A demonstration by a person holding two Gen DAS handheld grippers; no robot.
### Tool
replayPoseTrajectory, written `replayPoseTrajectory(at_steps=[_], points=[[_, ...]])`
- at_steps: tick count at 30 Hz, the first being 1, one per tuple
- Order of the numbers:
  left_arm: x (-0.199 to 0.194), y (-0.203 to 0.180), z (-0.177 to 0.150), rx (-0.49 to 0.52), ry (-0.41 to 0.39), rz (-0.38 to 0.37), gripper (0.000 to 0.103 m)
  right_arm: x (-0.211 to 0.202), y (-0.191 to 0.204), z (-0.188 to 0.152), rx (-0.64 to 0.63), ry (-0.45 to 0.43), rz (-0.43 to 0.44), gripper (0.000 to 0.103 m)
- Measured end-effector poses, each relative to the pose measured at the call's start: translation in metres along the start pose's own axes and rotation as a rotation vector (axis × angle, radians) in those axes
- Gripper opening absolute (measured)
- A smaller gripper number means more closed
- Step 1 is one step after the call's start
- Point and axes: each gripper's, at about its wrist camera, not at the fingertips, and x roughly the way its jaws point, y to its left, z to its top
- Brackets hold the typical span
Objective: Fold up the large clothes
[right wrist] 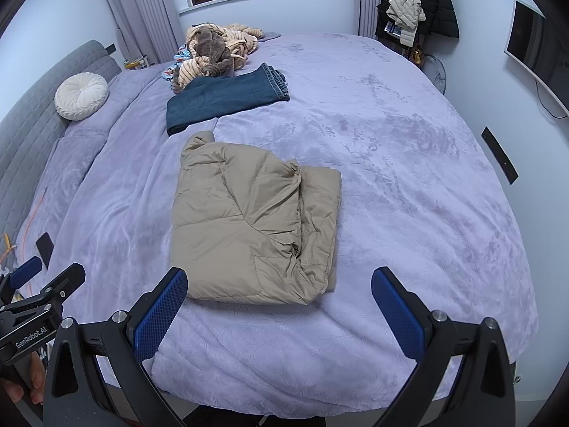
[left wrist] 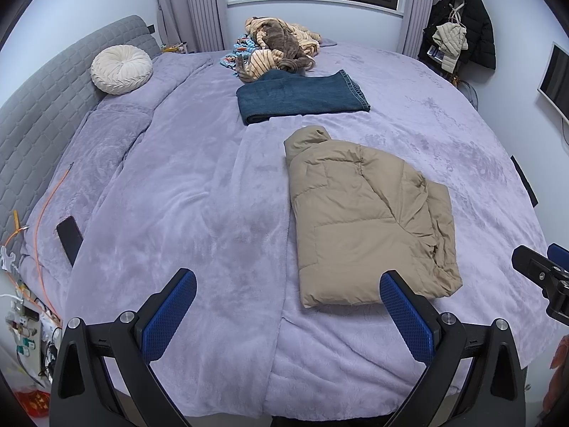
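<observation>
**One jacket folded, two grippers empty**

One tan puffer jacket (right wrist: 254,227) lies folded on the lilac blanket (right wrist: 409,178), near the bed's front edge. Beyond it sit one folded pair of jeans (right wrist: 227,98) and one heap of striped clothes (right wrist: 217,48). One round cushion (left wrist: 121,68) rests by the headboard. The left gripper (left wrist: 288,313) and right gripper (right wrist: 279,311) both hover with jaws spread wide, holding and touching nothing.

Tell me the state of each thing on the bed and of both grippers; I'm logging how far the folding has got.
Tan jacket: folded, lying flat near the bed's front edge.
Jeans: folded, lying behind the jacket.
Striped clothes pile: unfolded, heaped at the far side.
Round pillow: leaning against the headboard.
Phone: lying flat, screen dark.
Left gripper: open, empty.
Right gripper: open, empty.
</observation>
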Motion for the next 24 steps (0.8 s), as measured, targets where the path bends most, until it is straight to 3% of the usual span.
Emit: replayPoseTrajectory(at_steps=[24], points=[[0.0009,-0.006,0.0046,0.012,-0.019,-0.009,0.103,0.0,0.0027,-0.0008,0.001,0.005,-0.004,0.103]])
